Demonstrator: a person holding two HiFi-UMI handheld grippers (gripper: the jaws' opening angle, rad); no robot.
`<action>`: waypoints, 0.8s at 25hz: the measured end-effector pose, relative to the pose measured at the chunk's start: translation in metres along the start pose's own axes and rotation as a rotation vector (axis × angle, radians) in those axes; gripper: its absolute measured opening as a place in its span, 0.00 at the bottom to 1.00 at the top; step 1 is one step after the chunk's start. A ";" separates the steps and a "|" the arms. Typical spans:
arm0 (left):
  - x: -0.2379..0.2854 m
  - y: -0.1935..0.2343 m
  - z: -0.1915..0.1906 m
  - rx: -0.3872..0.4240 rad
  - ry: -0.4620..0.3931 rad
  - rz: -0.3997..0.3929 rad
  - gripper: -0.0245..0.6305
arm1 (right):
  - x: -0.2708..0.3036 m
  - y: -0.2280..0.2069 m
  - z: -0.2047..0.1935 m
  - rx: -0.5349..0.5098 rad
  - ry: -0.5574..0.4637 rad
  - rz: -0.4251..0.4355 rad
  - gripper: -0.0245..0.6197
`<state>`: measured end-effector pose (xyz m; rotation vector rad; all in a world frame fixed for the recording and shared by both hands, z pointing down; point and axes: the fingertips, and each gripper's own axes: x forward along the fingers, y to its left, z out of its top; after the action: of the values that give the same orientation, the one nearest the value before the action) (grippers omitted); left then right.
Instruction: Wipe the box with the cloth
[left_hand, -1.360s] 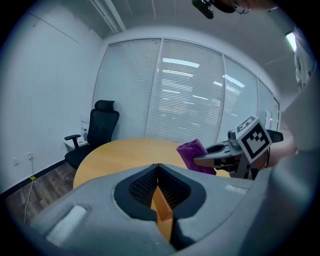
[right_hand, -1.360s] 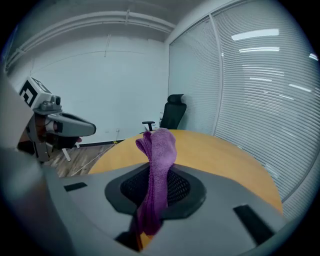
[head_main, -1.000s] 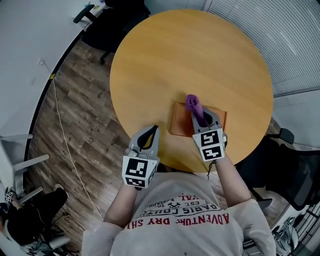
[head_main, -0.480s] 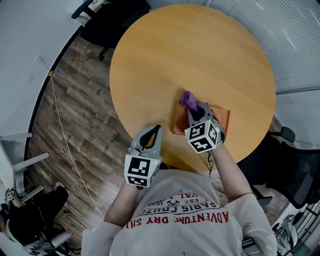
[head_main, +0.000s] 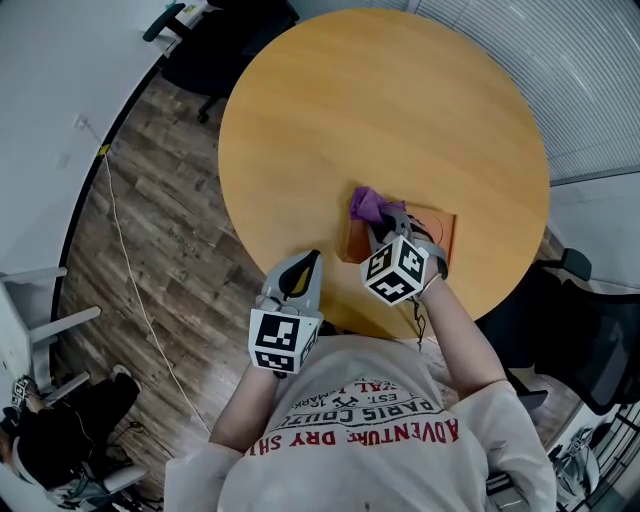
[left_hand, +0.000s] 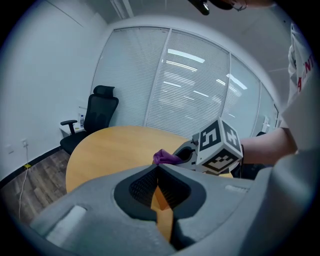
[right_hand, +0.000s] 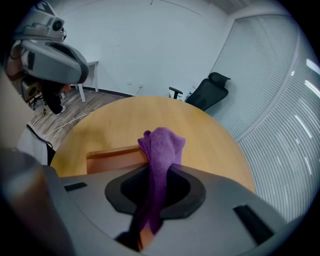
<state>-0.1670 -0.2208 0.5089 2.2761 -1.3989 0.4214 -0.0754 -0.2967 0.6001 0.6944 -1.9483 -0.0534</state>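
Table (head_main: 380, 110) — upper and centre of the head view: bare wood that lay open across most of the top.

Obstacle, lower centre: box (head_main: 351, 240) by the near rim. The right gripper (head_main: 386, 224) stood over it, jaws closed on the purple cloth (head_main: 365, 204).

Left gripper (head_main: 304, 260), jaws together, at the rim lower left of the box — a bare gap lay between them.

Beyond the rim: black chair (head_main: 235, 40) upper left, second chair (head_main: 590, 340) at right.
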 end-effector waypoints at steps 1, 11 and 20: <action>-0.001 -0.001 0.000 0.001 -0.002 0.002 0.05 | -0.002 0.002 0.000 -0.011 0.001 0.011 0.14; -0.016 -0.011 -0.005 -0.011 -0.018 0.037 0.05 | -0.022 0.037 -0.008 -0.010 0.005 0.128 0.14; -0.031 -0.029 -0.013 -0.013 -0.030 0.044 0.05 | -0.044 0.068 -0.019 -0.055 -0.004 0.153 0.14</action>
<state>-0.1557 -0.1791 0.4995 2.2535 -1.4645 0.3928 -0.0759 -0.2137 0.5957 0.5079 -1.9910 -0.0138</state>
